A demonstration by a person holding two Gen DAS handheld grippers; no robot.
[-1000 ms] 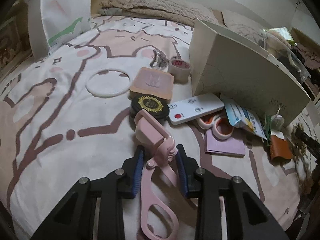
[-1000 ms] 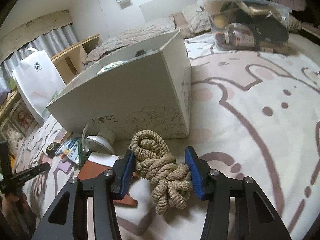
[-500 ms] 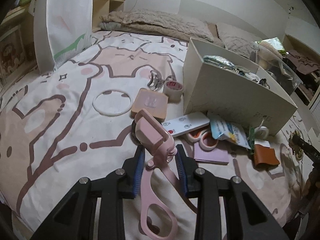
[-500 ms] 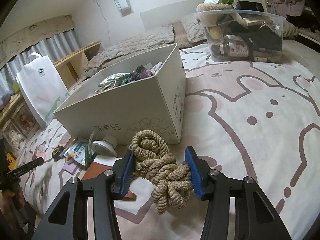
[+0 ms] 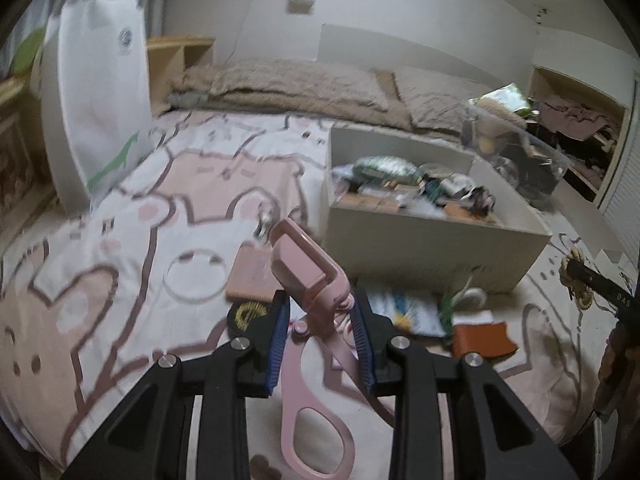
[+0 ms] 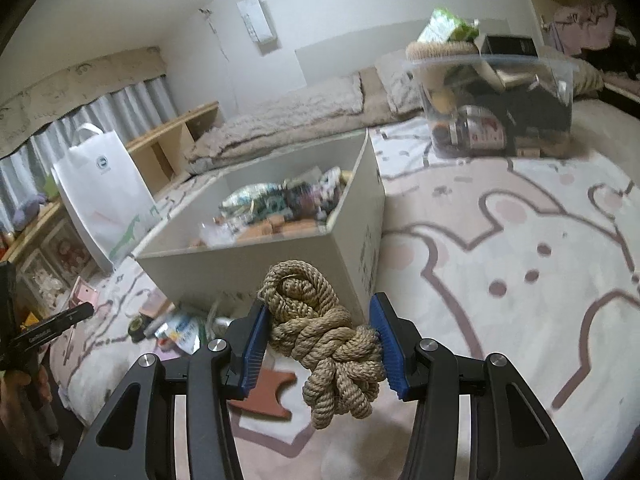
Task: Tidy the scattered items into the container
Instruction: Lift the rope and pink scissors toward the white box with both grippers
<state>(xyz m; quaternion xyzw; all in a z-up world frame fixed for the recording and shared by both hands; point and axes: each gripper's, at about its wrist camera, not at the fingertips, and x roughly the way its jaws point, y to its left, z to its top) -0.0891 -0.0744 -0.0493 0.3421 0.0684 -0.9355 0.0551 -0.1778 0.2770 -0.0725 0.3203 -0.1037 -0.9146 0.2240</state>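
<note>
My left gripper (image 5: 320, 320) is shut on a pink eyelash curler (image 5: 310, 276), held in the air with its head pointing up and its loop handles hanging toward me. My right gripper (image 6: 318, 330) is shut on a knotted bundle of tan rope (image 6: 320, 332), also lifted off the bed. The white box (image 5: 436, 240) (image 6: 260, 276), part full of mixed items, stands on the bed ahead of both. Scattered beside the box lie a pink pad (image 5: 252, 274), a black round tin (image 5: 248, 314), a white ring (image 5: 196, 276), a printed packet (image 5: 408, 312) and a brown leather piece (image 5: 484, 340) (image 6: 264, 392).
A white paper bag (image 5: 96, 120) stands at the left of the bed. A clear plastic tub (image 6: 492, 108) full of things sits behind the box on the right. Beige pillows and a wooden shelf line the far wall. The bedspread right of the box (image 6: 520, 240) carries nothing.
Both grippers rose with their loads, so the open top of the white box and its contents now show in both views. The scattered items look farther below.
</note>
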